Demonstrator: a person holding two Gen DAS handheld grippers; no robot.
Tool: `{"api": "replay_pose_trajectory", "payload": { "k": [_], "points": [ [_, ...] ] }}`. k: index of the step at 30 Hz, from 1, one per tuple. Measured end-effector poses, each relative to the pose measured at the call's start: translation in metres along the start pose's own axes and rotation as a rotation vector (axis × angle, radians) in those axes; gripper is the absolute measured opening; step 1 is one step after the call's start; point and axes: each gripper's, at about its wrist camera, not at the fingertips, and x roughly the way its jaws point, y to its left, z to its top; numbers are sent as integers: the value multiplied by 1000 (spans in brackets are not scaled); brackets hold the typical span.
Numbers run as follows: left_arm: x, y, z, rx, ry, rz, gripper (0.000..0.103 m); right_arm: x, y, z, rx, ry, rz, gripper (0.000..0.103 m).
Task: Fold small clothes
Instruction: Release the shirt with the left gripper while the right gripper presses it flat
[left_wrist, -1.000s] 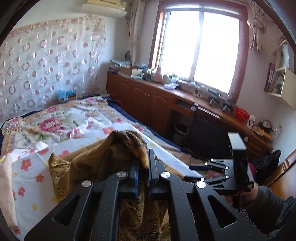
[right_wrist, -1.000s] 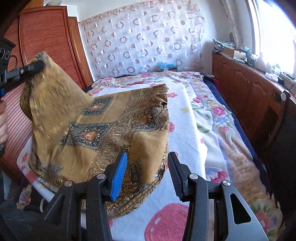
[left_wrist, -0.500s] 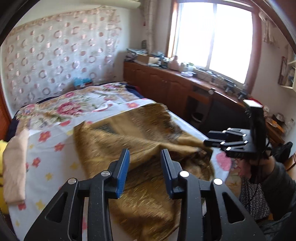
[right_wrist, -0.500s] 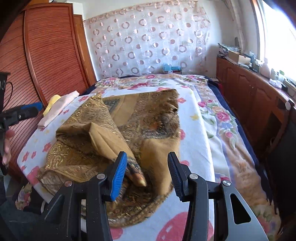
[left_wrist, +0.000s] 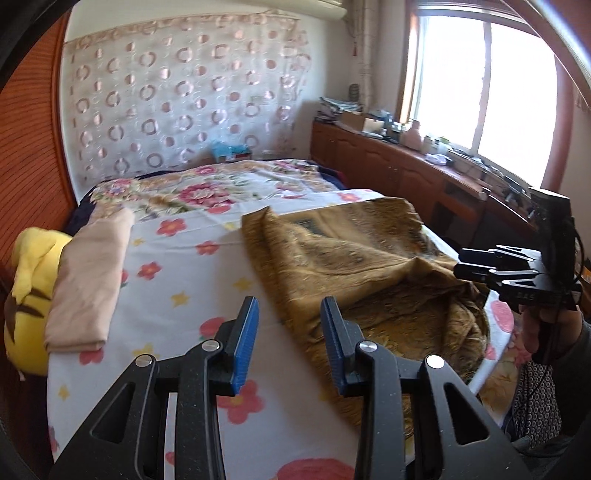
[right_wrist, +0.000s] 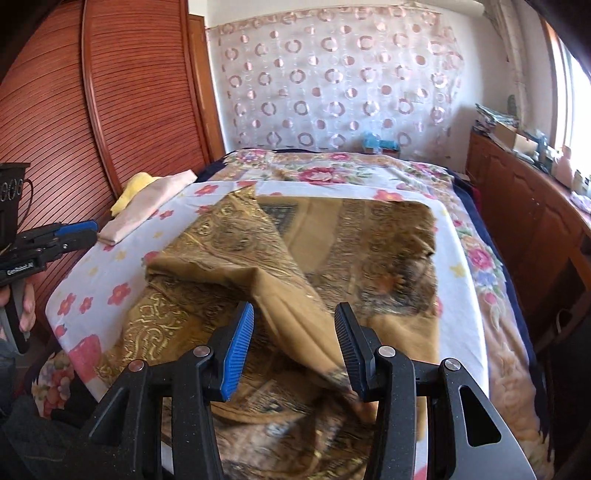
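Inspector: Right wrist view: right gripper (right_wrist: 293, 345) jaws spread, nothing held. Gold patterned cloth (right_wrist: 332, 251) lies crumpled on the floral bedsheet (right_wrist: 458, 266), a raised fold directly ahead between the fingers.

Clerk: And the left?

Inspector: Left gripper (left_wrist: 289, 341) likewise parted, empty. Cloth lies to its right; its near-left edge runs away from the fingers. Judgement: right gripper is nearer the fold.
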Motion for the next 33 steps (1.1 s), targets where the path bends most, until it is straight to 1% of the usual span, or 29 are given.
{"api": "replay_pose_trajectory", "payload": {
  "k": [6,11,15,19,22,26,29,33],
  "points": [
    [1,16,-8,-36,6,27,36,12,14,9,-55,6,24,47],
    [-1,25,-12,-47,2,43,36,27,30,24,-110,3,61,47],
    [-4,31,-13,-58,-11,57,36,42,48,38,-162,12,89,48],
    [-8,37,-15,-71,-24,67,36,62,69,54,-214,32,139,48],
    [-10,41,-16,-82,-28,64,36,83,82,62,-253,74,180,48],
    [-14,44,-17,-88,-34,59,36,118,97,59,-316,170,229,48],
    [-15,44,-17,-91,-35,53,36,139,104,55,-343,226,243,48],
    [-16,47,-19,-104,-34,34,36,159,107,57,-350,271,249,48]
  ]
}}
